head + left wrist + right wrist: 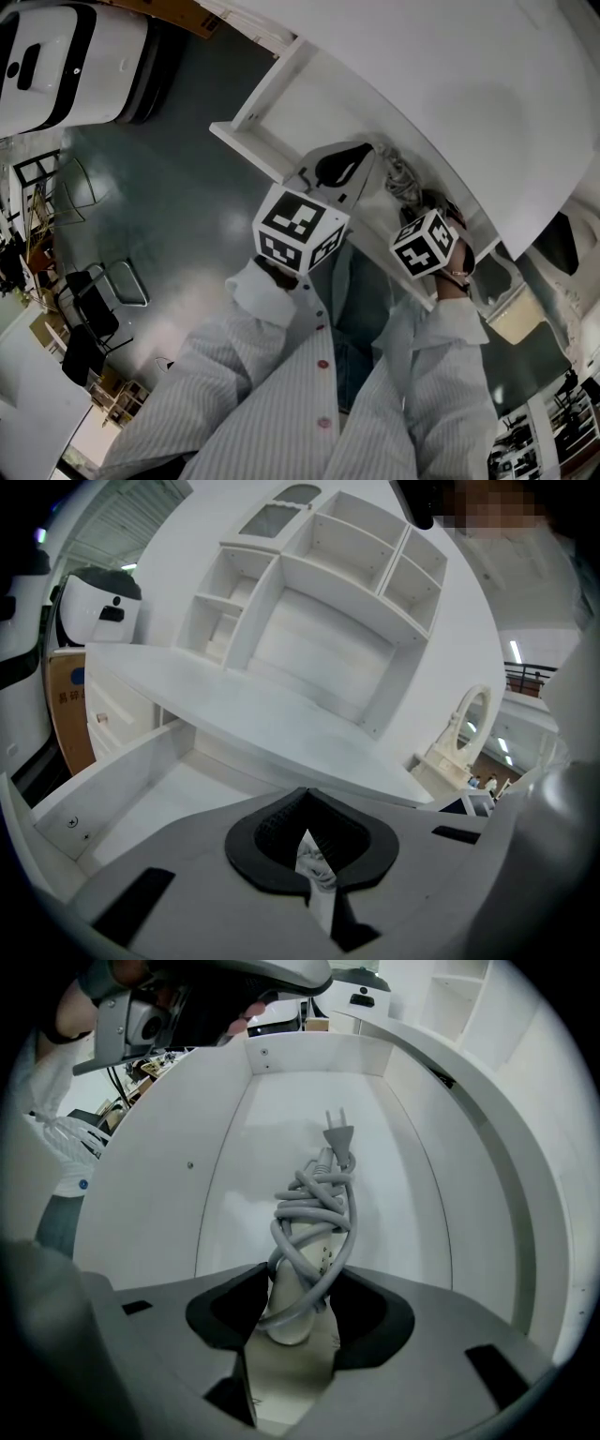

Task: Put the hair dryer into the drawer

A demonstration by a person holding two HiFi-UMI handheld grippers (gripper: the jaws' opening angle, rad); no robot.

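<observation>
Now your right gripper (300,1302) pinches the hair dryer (314,1232) inside the drawer (178,1176) at frame centre, while your left gripper (307,853) has its jaws pressed together on nothing; next, judge it ready to release.

White drawer (159,1176), hair dryer (305,1251) inside

White pinstriped shirt (281,394), small red buttons (322,364) (blue jeans (354,319) beneath); grey left hand-held gripper (305,841) and right hand-held gripper (300,1307), black-padded, with black-and-white marker cubes (298,228).
</observation>
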